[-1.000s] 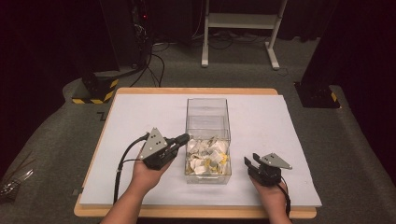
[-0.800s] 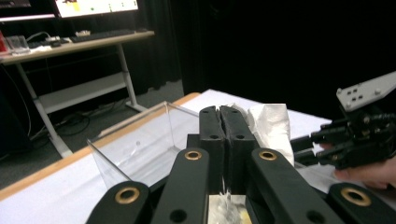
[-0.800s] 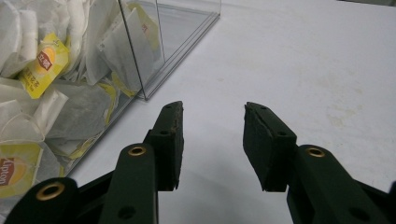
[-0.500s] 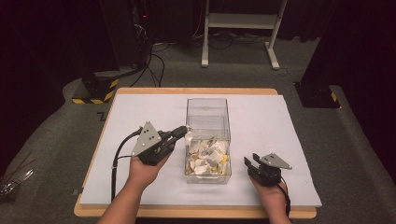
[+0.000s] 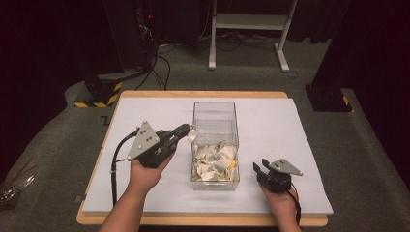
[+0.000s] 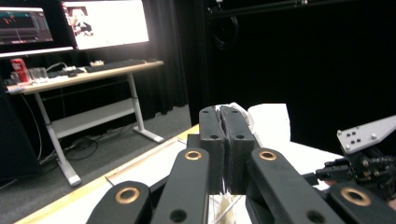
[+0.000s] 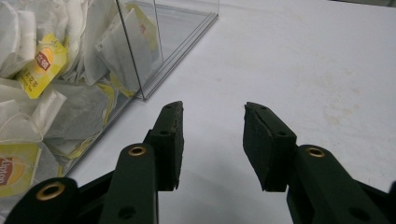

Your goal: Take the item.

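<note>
Left gripper (image 5: 187,131): clamped on a tea bag (image 5: 192,137), above the clear box (image 5: 215,112).
Right gripper (image 7: 212,142): jaws apart, nothing between them.

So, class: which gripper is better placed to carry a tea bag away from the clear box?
Left: the left gripper is shut on a tea bag beside the clear box; the right gripper rests open on the table.

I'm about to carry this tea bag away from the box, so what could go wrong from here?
The left gripper pinches only a corner of the tea bag, with its string hanging below; it could slip out. The bag hangs close to the clear box rim and might snag. The right gripper rests open beside the box and could nudge it.
</note>
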A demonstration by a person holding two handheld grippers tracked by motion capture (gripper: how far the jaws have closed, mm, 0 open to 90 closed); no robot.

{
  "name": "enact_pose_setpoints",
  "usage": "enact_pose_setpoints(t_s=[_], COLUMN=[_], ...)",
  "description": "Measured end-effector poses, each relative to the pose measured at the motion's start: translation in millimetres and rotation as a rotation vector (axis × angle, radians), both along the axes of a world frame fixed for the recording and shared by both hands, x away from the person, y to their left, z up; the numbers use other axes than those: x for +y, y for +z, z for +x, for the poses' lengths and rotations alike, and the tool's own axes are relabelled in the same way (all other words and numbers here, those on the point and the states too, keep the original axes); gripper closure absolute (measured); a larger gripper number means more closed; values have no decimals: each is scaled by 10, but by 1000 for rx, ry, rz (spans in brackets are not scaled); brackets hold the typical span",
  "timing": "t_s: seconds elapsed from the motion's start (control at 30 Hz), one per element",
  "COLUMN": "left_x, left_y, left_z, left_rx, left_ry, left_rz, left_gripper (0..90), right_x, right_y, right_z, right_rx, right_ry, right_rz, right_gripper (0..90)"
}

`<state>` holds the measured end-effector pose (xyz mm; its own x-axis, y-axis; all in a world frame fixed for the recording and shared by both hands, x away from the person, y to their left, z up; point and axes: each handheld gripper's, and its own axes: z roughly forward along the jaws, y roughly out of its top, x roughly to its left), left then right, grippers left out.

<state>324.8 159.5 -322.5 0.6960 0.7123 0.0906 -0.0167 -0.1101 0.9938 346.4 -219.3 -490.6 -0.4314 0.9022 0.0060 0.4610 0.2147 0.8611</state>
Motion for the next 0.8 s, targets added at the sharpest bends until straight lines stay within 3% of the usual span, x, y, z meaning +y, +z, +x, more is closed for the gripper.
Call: enact_pose_setpoints(t_s=[0.3,0.8], left_x=[123,228], left_y=[137,141], left_z=[-55,-52], left_rx=[-39,-39], left_ry=[22,56], left_rz=[-32,-30], left_gripper=[883,883], right_x=[8,13], right_y=[-1,2], right_z=[3,4], right_rx=[-1,-1], right_ry=[3,5], right_rz=[-3,-4], right_gripper=[582,586])
